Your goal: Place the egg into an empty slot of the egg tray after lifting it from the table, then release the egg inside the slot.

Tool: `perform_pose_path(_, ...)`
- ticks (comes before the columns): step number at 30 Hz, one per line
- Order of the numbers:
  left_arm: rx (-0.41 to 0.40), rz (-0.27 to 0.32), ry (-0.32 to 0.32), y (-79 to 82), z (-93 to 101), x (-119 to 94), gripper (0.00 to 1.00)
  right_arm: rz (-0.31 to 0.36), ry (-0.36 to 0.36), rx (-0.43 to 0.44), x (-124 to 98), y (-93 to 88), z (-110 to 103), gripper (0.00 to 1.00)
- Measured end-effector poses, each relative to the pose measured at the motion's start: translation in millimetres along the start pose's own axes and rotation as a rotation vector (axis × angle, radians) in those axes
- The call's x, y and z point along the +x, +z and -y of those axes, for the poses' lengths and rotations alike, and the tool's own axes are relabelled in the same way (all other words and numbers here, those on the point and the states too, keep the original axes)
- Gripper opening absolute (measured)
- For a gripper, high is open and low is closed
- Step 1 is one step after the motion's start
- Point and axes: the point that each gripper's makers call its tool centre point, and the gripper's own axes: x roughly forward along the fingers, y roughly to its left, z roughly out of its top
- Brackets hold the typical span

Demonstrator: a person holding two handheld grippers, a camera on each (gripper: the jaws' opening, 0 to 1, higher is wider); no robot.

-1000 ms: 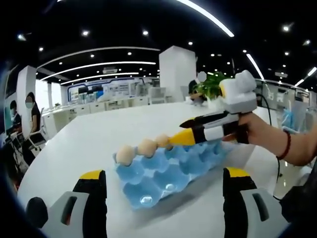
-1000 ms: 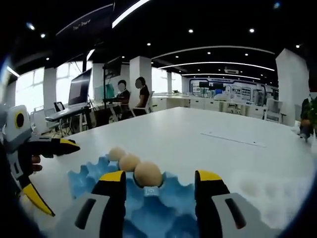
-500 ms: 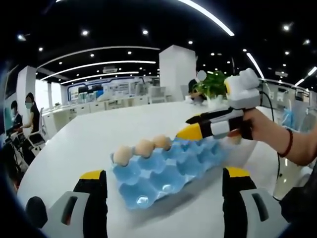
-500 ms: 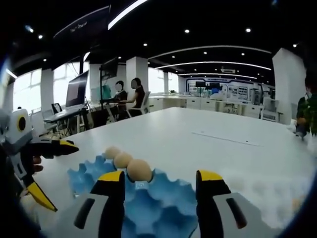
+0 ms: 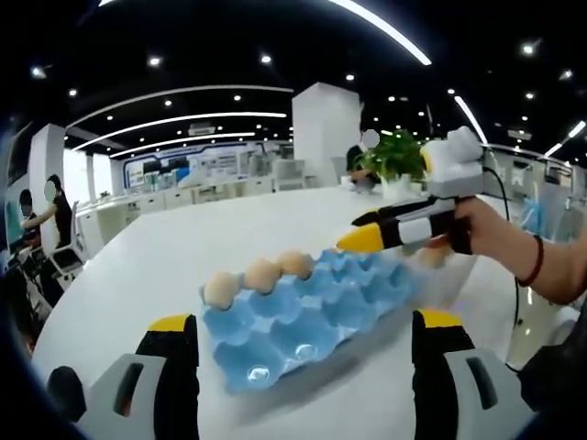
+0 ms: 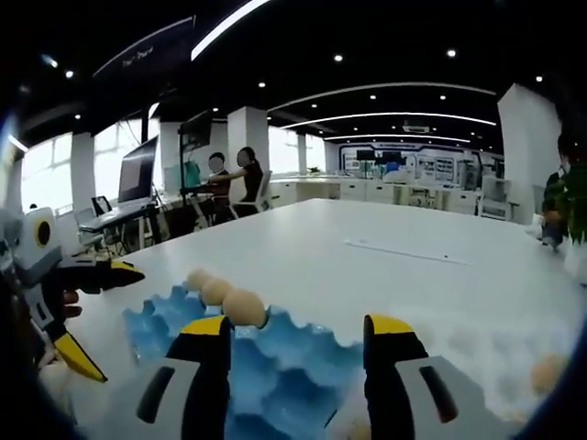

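Eggs (image 5: pixel 261 274) occupy three slots of the blue egg tray (image 5: pixel 312 316); a loose, fragile egg (image 6: pixel 547 373) beside it wants light mid-shell grip; both grippers' fingers open, empty.

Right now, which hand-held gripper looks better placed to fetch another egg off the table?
Probably the right hand-held gripper: it is open and empty, with a loose egg on the table just to its side. The left hand-held gripper faces the egg tray instead.

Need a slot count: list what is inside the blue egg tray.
The tray holds three eggs in a row along one edge; its other slots that show look empty. In the right gripper view, the jaws cover the nearest slots of the tray.
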Motion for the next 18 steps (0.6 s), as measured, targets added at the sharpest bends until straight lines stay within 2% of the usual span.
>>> perform_pose_path(18, 0.003, -0.004, -0.012, -0.6, 8.8, 3, 0.99, -0.009, -0.08, 0.002, -22, -5.4, 32, 0.61)
